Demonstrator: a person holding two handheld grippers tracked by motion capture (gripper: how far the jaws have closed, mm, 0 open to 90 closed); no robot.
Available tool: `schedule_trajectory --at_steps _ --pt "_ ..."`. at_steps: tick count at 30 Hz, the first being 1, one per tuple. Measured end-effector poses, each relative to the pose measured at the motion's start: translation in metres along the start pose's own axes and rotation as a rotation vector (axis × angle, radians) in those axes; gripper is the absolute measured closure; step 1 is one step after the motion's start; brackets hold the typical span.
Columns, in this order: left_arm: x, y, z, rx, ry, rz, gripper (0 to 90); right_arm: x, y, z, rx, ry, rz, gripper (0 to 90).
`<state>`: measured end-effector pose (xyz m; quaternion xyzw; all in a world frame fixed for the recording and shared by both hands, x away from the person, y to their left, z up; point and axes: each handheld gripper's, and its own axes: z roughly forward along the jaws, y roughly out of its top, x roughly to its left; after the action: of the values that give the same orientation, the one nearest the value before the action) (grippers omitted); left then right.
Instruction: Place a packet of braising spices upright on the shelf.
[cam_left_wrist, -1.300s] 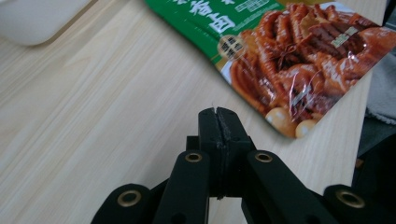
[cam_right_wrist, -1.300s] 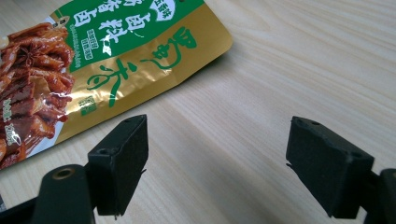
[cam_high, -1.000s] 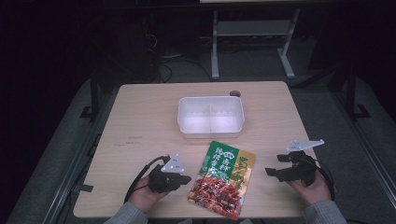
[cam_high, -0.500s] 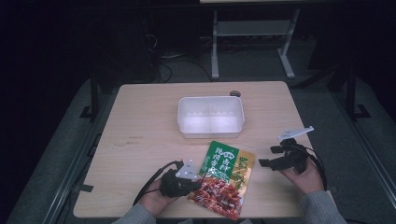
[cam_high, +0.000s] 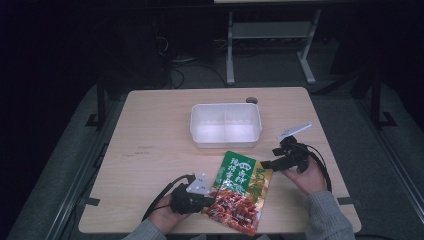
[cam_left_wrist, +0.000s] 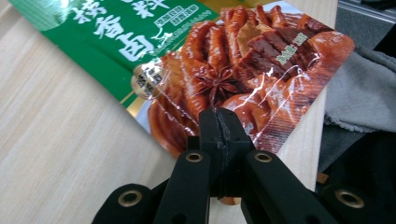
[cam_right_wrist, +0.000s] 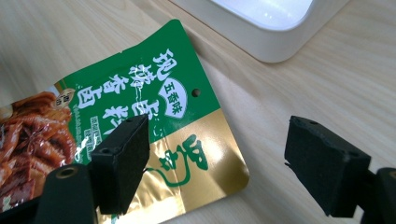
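From the high view, we see the seasoning pouch lying flat at the near edge of the table, just near of the white plastic tray. Our left gripper rests at its near-left corner; our right gripper hovers by its far-right corner.

In the left gripper view, the jaws are pressed together over the pouch; whether film is pinched we cannot tell, so a lift might slip.

In the right gripper view, the jaws stand wide over the gold corner; closing on flat film could skid it.

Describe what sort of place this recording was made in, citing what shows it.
Probably a lab or workshop, not a kitchen: a bare wooden table in a dark room, loose cables on the floor behind, and a metal stand.
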<state>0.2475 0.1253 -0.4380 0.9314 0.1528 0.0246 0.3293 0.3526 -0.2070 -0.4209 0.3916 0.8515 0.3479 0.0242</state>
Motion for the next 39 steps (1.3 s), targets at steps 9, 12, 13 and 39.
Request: schedule_trajectory --at_steps 9,12,13,39 --pt "-0.007 0.002 0.007 0.031 -0.01 0.027 89.8 -0.009 -0.01 0.016 0.069 -0.007 0.043 31.0" --pt "-0.006 0.001 0.009 0.039 -0.012 0.028 89.8 -0.006 -0.01 0.021 0.106 -0.013 0.036 32.7" --pt "-0.006 0.001 0.009 0.039 -0.012 0.028 89.8 -0.006 -0.01 0.021 0.106 -0.013 0.036 32.7" --pt "-0.006 -0.002 0.014 0.047 -0.021 0.016 89.7 0.001 -0.008 0.019 0.103 0.061 0.03 45.5"
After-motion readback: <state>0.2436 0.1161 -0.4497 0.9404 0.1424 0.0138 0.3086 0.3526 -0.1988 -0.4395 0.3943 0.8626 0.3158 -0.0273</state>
